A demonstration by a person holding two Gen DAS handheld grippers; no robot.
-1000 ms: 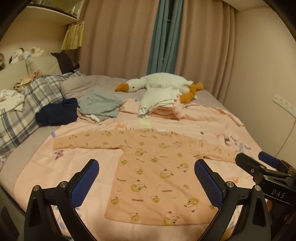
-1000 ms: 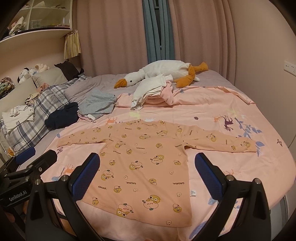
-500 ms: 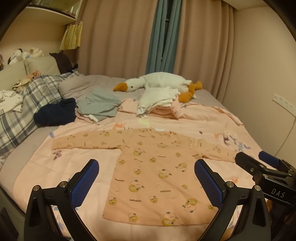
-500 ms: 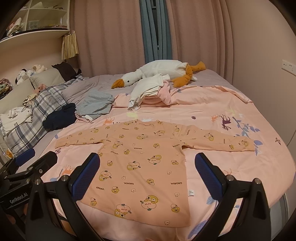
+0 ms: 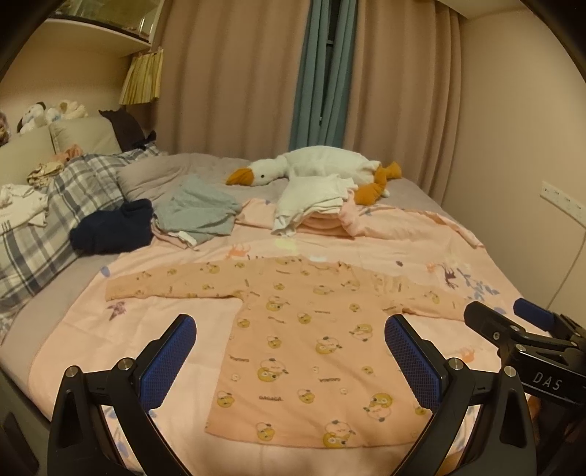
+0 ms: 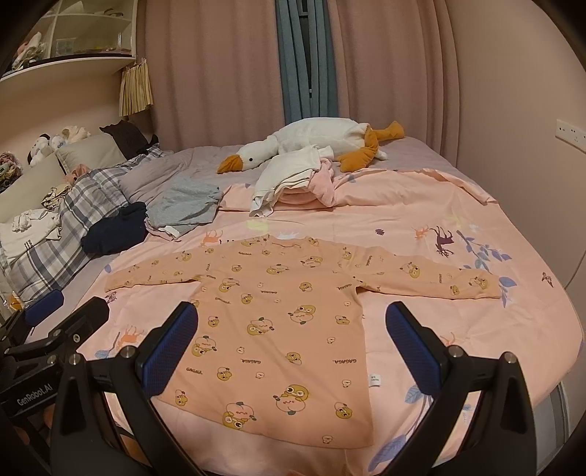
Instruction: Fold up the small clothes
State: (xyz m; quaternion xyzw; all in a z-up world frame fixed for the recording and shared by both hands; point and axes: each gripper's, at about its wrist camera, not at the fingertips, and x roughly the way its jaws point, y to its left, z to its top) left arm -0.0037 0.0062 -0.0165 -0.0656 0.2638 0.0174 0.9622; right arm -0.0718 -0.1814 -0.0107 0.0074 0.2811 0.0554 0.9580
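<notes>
Where spread flat, shirt (image 6: 278,315) reads "GAGAGA"

Dim, warm indoor light; sharp centre, fisheye-bent dark corners.

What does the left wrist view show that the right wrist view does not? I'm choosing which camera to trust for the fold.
Only the left wrist view shows the right gripper from outside, beside the shirt's sleeve. Only the right wrist view shows the left gripper from outside, the shelf cubbies and the shirt's white tag. Both show the peach shirt spread flat, sleeves out, the plush goose, and both grippers open, holding nothing.
</notes>
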